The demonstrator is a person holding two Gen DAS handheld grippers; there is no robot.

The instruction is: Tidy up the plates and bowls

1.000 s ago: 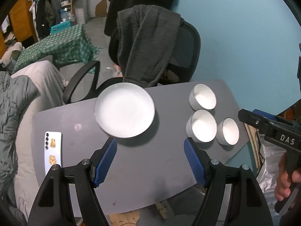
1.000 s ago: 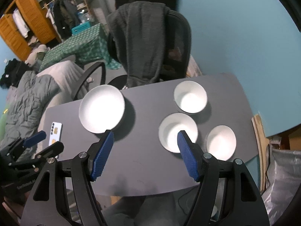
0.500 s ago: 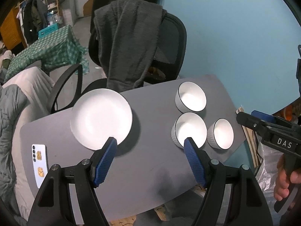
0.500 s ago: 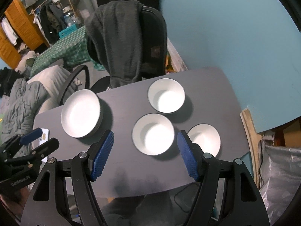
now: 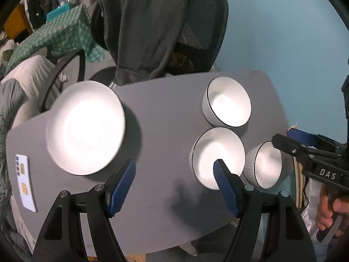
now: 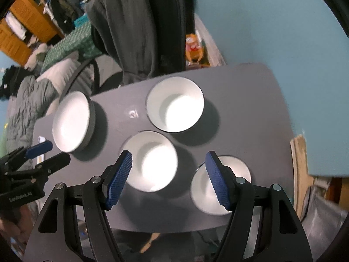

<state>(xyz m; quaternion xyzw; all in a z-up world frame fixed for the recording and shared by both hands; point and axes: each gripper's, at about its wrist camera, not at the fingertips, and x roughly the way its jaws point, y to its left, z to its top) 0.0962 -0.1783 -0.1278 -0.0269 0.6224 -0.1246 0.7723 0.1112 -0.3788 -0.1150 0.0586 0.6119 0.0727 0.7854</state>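
Bench point(image 5: 165, 118): grey top with rounded corners, set against a blue wall; both tongs hang above it, pointing steeply down.

Left tongs point(image 5: 174, 180): black frame, blue ribbed pads, jaws standing wide apart with nothing between them but bare bench top. Not touching any dish.

Right tongs point(image 6: 169, 178): same make, jaws spread and empty; seen from the left wrist view they enter from the right edge, held by a hand point(image 5: 329, 214) at the lower right.

Plate point(image 5: 85, 127): white, shallow, with a dark rim; lies on the bench ahead and to the left of the left tongs, its near edge just beyond the left pad. In the right wrist view it sits far left, next to the tips of the other tongs.

Far bowl point(image 6: 175, 103): white with a dark rim, upright, ahead of the right tongs and beyond the other two bowls.

Middle bowl point(image 6: 150, 160): white, upright, seen in the gap between the right tongs' pads, nearer the left pad; in the left wrist view the right pad of the left tongs overlaps its near rim.

Near bowl point(image 6: 220, 183): white, ribbed outside, upright, partly behind the right pad of the right tongs, close to the bench's near-right corner. The three bowls stand close together in a cluster, well apart from the plate.

Phone point(image 5: 25, 182): white, lying flat at the bench's left end, left of the left tongs.

Office chair point(image 5: 200, 28): mesh back, beyond the bench, with a dark grey garment point(image 5: 141, 26) draped over it.
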